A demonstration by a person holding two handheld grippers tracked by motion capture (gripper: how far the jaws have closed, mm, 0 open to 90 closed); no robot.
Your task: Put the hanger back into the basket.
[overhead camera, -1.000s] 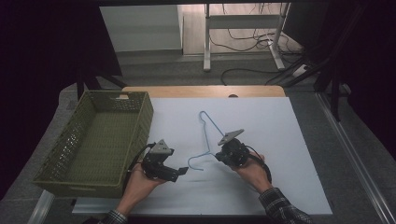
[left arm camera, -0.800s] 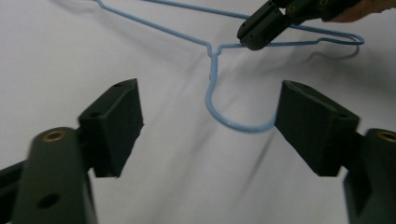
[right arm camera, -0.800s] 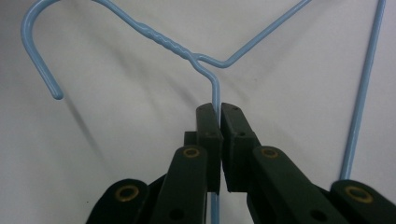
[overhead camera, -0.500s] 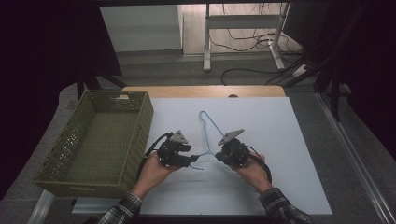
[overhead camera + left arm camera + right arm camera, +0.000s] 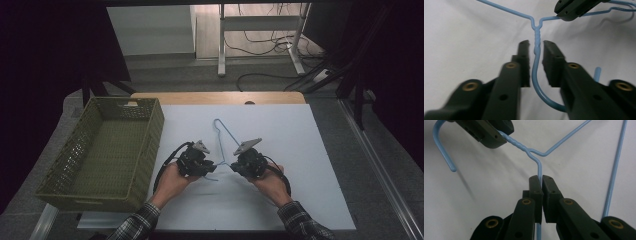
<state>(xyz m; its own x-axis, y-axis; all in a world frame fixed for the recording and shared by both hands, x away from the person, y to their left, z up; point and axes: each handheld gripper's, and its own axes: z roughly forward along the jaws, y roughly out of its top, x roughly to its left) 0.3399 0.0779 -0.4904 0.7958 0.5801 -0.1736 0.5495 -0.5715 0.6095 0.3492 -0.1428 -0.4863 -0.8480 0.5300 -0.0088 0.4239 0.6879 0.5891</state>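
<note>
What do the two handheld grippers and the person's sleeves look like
Both the left gripper and right gripper are black, each with a grey three-cornered plate on top and a black cable looping off. The jaws are flat black bars with brass-coloured rivets. The sleeves are dark plaid.

Bright white table, dark surroundings.
Soft shadows are cast beside the hanger; near jaws are blurred in the left gripper view.
</note>
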